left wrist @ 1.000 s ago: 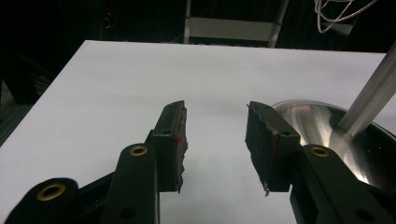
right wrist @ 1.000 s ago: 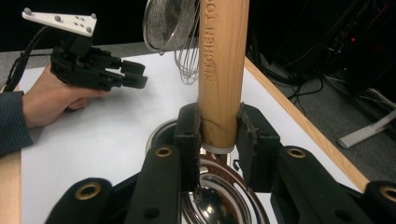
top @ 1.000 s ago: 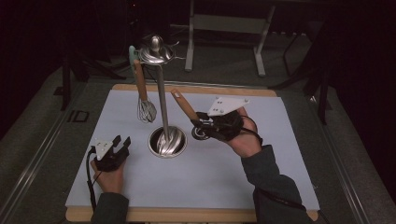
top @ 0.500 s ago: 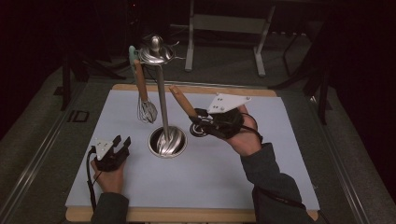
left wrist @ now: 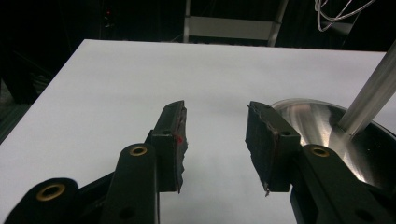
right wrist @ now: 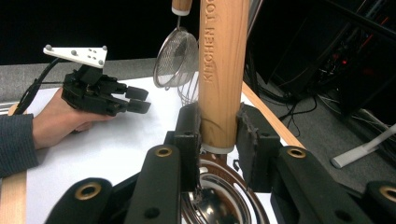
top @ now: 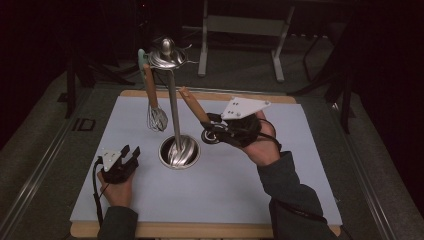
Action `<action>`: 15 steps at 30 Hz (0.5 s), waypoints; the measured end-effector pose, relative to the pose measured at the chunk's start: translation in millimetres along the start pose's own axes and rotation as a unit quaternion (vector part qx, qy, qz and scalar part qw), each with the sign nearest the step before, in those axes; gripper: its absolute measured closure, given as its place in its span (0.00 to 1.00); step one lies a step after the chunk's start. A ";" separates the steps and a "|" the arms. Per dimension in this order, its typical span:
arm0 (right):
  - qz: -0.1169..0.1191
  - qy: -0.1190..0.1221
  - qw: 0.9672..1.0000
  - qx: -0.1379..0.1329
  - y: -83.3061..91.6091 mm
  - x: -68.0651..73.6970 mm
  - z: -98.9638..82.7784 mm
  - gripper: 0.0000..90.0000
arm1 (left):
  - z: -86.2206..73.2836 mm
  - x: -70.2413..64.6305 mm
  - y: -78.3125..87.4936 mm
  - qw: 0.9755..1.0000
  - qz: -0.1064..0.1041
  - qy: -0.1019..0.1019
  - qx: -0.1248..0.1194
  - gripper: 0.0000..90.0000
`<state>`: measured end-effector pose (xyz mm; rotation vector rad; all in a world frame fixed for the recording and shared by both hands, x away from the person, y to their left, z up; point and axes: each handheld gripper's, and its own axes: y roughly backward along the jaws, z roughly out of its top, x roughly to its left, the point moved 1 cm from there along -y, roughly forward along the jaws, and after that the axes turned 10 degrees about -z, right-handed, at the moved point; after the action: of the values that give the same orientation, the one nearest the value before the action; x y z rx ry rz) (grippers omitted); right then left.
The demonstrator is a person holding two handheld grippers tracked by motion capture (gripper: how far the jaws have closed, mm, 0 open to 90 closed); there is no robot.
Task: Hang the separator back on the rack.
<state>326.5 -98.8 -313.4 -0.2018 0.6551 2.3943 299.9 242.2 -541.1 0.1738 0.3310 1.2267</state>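
Note:
A metal utensil stand (top: 173, 107) rises from a shiny round base (top: 178, 151) in the middle of the white mat. A wooden-handled whisk (top: 157, 119) hangs from its top. My right gripper (top: 208, 126) is shut on the wooden handle (right wrist: 219, 70) of a utensil with a round metal head (top: 210, 136), held tilted just right of the stand. A mesh strainer (right wrist: 177, 56) hangs beyond it. My left gripper (top: 131, 151) rests open on the mat left of the base, with nothing between its fingers (left wrist: 173, 135). The base (left wrist: 322, 126) lies to their right.
The white mat (top: 225, 190) covers a wooden table whose edge (top: 200, 231) shows at the front. A grey frame (top: 240, 25) stands on the dark floor behind the table. Cables (right wrist: 299, 112) lie on the floor off the table's side.
My right gripper has lifted the wooden-handled utensil slightly and shifted it a little toward the stand. The left gripper has not moved.

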 end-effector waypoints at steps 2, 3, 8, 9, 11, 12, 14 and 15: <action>0.000 0.000 1.000 -0.001 1.0 0.1 1.3 0.79 | 0.0 -0.1 0.0 1.000 0.000 0.000 0.000 0.64; 0.000 0.000 1.000 -0.001 1.0 0.1 1.3 0.79 | 0.0 -0.1 0.0 1.000 0.000 0.000 0.000 0.64; -0.001 0.002 1.000 -0.006 3.2 0.0 5.1 0.79 | 0.0 -0.1 0.0 1.000 0.000 0.000 0.000 0.64; -0.002 0.001 1.000 -0.007 3.6 0.1 5.8 0.79 | 0.0 -0.1 0.0 1.000 0.000 0.000 0.000 0.64; -0.003 0.003 1.000 -0.010 4.2 -0.5 7.2 0.79 | 0.0 -0.1 0.0 1.000 0.000 0.000 0.000 0.64; -0.002 0.002 1.000 -0.010 4.7 -0.4 7.9 0.79 | 0.0 -0.2 -0.1 1.000 0.000 0.000 0.000 0.64; -0.003 0.003 1.000 -0.013 5.4 -0.7 9.4 0.79 | 0.0 -0.2 -0.2 1.000 0.000 -0.001 0.001 0.64; -0.003 0.003 1.000 -0.013 5.4 -0.7 9.4 0.79 | 0.0 -0.2 -0.2 1.000 0.000 -0.001 0.001 0.64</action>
<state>323.8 -98.0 -302.9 -0.2219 0.6259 2.3986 300.0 242.0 -541.1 0.1759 0.3303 1.2261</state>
